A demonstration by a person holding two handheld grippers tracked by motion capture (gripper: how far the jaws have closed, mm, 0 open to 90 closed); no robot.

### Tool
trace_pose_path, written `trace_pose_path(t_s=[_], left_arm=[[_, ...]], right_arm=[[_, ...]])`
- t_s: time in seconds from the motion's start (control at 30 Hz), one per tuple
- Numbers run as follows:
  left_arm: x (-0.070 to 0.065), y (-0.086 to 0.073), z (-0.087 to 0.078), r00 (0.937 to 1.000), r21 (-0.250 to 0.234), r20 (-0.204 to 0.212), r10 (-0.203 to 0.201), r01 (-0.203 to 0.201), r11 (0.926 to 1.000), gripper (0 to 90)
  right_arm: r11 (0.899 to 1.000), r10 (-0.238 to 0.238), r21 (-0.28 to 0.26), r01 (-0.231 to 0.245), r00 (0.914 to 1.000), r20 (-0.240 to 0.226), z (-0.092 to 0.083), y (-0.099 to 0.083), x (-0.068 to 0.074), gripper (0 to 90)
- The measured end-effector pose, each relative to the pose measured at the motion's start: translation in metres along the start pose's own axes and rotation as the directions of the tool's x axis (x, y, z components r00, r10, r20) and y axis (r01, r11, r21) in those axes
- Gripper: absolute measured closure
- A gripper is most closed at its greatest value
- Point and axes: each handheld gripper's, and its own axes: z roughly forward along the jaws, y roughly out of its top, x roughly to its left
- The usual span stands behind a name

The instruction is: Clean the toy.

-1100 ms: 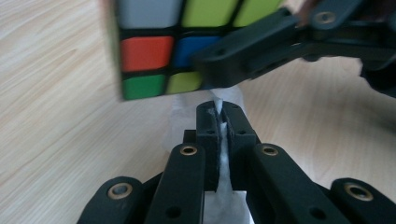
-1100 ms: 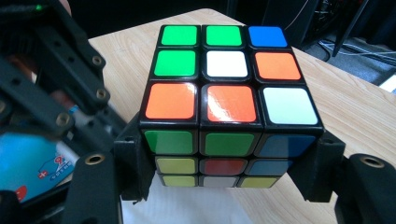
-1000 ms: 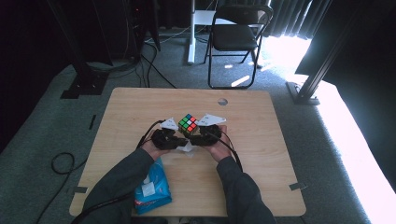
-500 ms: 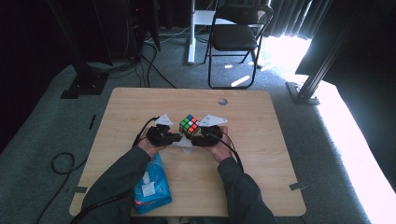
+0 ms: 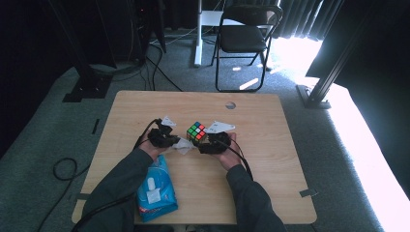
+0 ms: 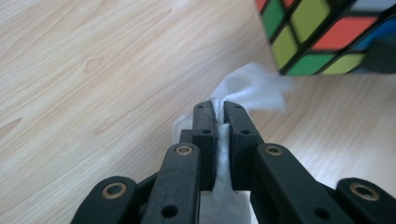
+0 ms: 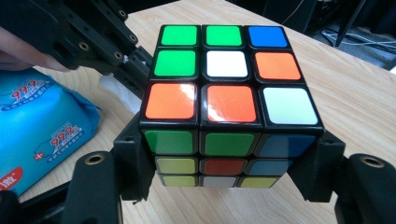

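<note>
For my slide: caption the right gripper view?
Right gripper clamps a scrambled puzzle cube beside a blue wipes pack.

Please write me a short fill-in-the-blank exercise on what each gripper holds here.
1. The right gripper is shut on the ____ cube.
2. The left gripper pinches a white ____.
3. The blue wipes pack lies on the wooden ____.
4. Beyond the table stands a black folding ____.

Missing words: puzzle; wipe; table; chair

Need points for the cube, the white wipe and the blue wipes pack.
cube (image 7: 227, 101), right gripper view, top face, orange centre-front sticker.
white wipe (image 6: 254, 88), left gripper view, tuft beyond the jaws.
blue wipes pack (image 5: 153, 189), high view, pack's middle.
</note>
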Motion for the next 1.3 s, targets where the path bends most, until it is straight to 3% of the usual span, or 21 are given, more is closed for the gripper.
trace_pose_path(t_s=[0.33,0.7,0.9,1.07,1.3], left_arm=[[0.004,0.0,0.011,0.9992,0.058,-0.036,0.018,-0.016,0.9982,78.3],[0.017,-0.006,0.009,0.9954,0.088,-0.095,-0.009,0.018,0.9959,84.6],[0.018,-0.007,0.009,0.9948,0.082,-0.1,-0.021,0.029,0.9962,84.6],[0.017,-0.007,0.01,0.9957,0.087,-0.092,-0.012,0.02,0.996,83.6],[0.016,-0.008,0.01,0.9964,0.09,-0.084,-0.007,0.014,0.9959,80.0]], right_arm=[[0.999,-0.003,0.045,0.003,1.0,-0.002,0.008,-0.013,0.002,34.1],[0.994,0.021,0.109,-0.023,0.9996,0.018,0.021,-0.029,0.003,34.1],[0.99,-0.001,0.14,-0.004,0.9993,0.036,0.027,-0.032,0.006,34.1],[0.985,0.014,0.171,-0.026,0.9973,0.072,0.035,-0.037,0.006,34.1],[0.981,0.03,0.191,-0.043,0.9971,0.07,0.039,-0.04,0.006,34.0]])
